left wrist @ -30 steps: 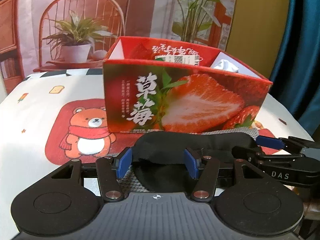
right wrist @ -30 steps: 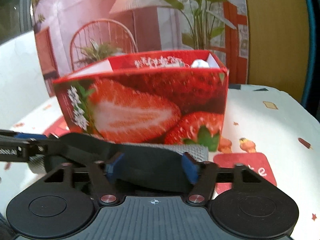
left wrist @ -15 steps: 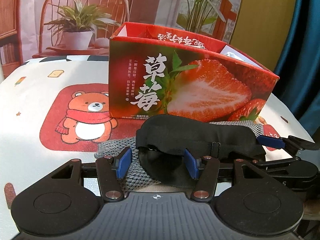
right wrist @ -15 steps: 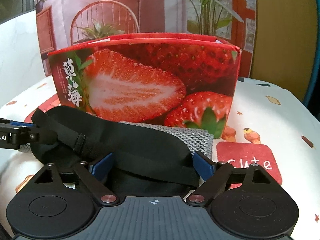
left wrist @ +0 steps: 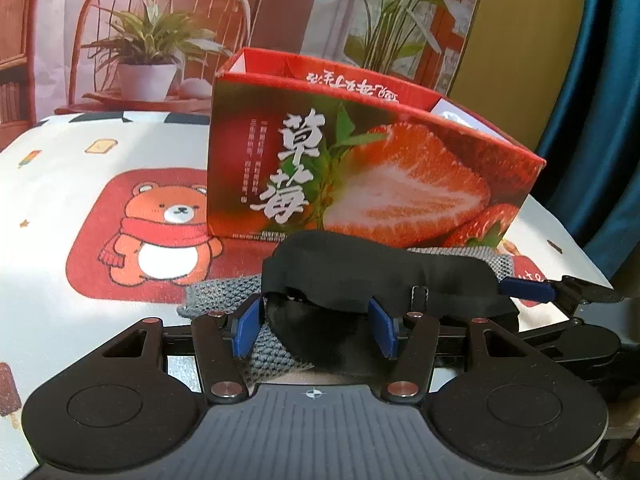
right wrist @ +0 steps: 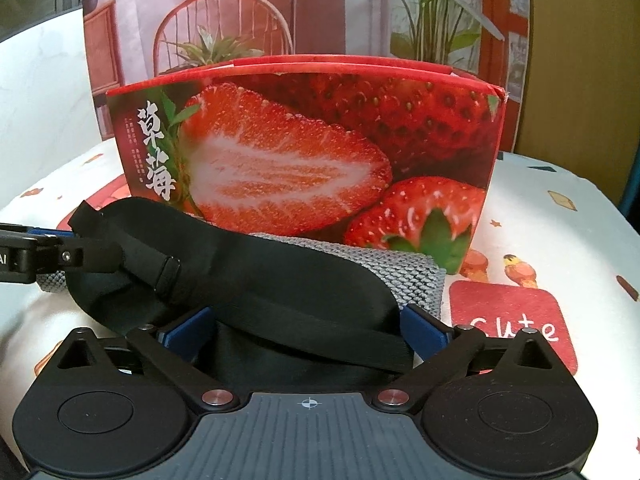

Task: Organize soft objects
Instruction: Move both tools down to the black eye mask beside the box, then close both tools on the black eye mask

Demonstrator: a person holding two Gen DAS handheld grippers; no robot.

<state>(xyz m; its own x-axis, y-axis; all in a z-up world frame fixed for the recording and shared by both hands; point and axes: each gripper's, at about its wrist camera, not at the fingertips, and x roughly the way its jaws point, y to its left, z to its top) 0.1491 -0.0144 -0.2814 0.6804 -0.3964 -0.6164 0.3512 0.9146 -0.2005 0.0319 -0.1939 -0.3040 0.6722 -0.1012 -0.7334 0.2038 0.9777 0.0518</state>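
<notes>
Before the strawberry box, a black eye mask lies on a grey knit cloth on the desk.
Left gripper fingers pinch the mask's end; right gripper fingers are spreading, mask lying between them unpressed.

right gripper fingers opening wide around black eye mask, mask lower, nearer the tablecloth

The strawberry box is blocking the way ahead, just beyond the black eye mask; bare tablecloth is lying open right.
</notes>
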